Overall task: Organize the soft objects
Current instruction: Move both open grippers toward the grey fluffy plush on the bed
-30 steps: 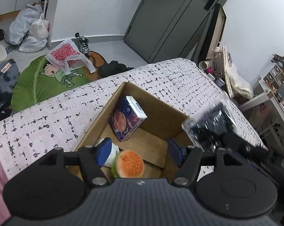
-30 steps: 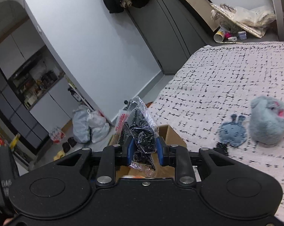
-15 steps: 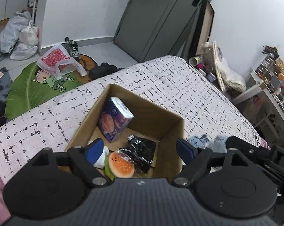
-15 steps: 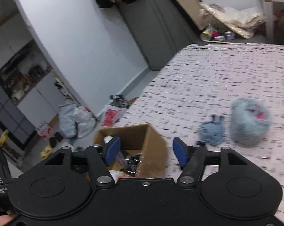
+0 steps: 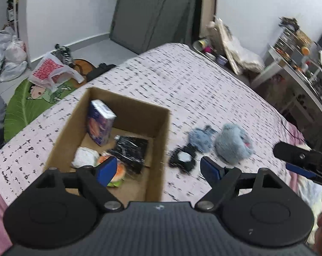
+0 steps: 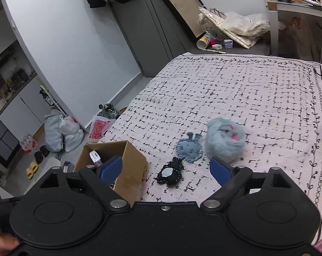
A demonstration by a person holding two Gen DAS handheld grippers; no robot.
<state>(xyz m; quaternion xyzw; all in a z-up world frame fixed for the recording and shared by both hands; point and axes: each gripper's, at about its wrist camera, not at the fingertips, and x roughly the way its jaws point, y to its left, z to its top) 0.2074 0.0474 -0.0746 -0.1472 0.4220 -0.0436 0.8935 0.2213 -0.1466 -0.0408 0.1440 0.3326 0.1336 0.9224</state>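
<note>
A cardboard box stands on the bed. Inside lie a blue tissue pack, a black plastic-wrapped packet, a white soft item and a burger toy. Right of the box lie a black flat plush, a flat blue plush and a fluffy grey-blue plush. My left gripper is open and empty over the box's right wall. My right gripper is open and empty, above the black plush; it shows at the left view's right edge.
The bed cover is white with black marks. Bags and a green leaf rug lie on the floor left of the bed. A desk and clutter stand beyond the bed.
My right gripper opened and let the black packet fall into the box, then swung right toward the plush toys. My left gripper also turned right.
</note>
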